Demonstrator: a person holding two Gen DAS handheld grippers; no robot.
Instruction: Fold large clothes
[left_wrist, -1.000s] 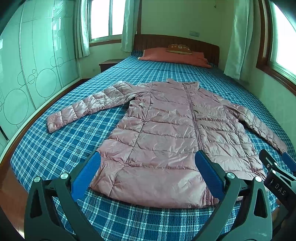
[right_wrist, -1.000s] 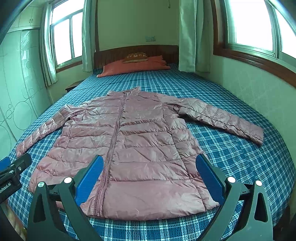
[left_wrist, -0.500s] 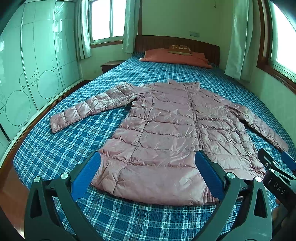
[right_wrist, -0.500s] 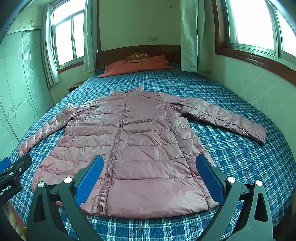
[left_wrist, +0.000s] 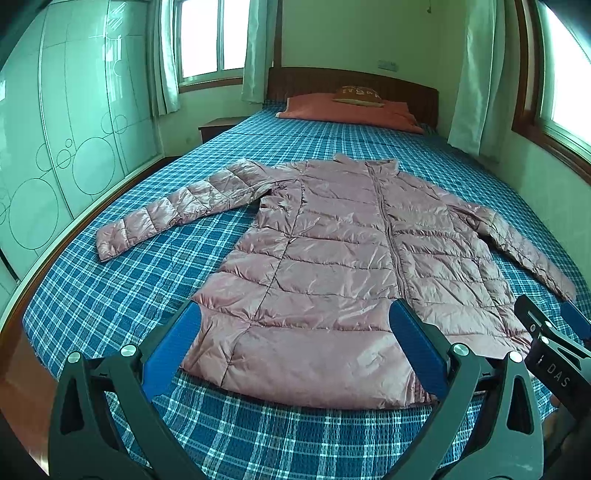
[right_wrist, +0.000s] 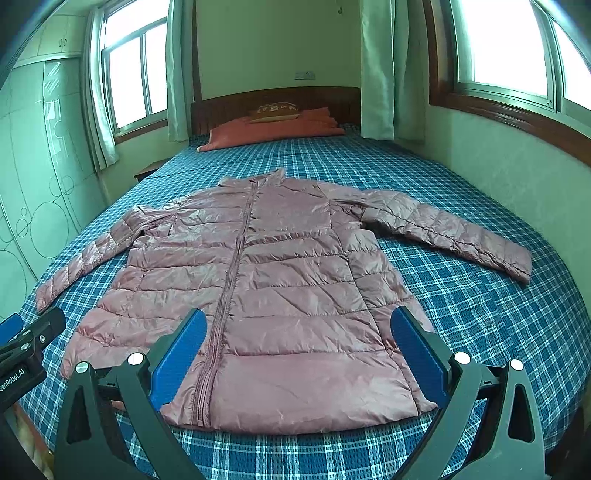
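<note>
No fold is made yet: the pink quilted down jacket (left_wrist: 343, 266) lies flat, front up and zipped, on the blue plaid bed cover (left_wrist: 122, 295). Both sleeves are spread out to the sides and the body is fully open. All folding steps remain, by this judgement: sleeves in, then the body doubled.

You hold the left gripper (left_wrist: 295, 347) above the hem with its blue pads spread wide, gripping nothing. You hold the right gripper (right_wrist: 295, 350) likewise, fingers wide apart and empty, over the hem to the right of the zip.

The jacket's long axis runs from the hem, nearest you at the foot of the bed, to the collar (right_wrist: 255, 177), which points toward the orange pillow (right_wrist: 273, 129) and the dark wooden headboard (left_wrist: 406, 92). The sleeves lie across that axis, angled slightly back toward you.
</note>
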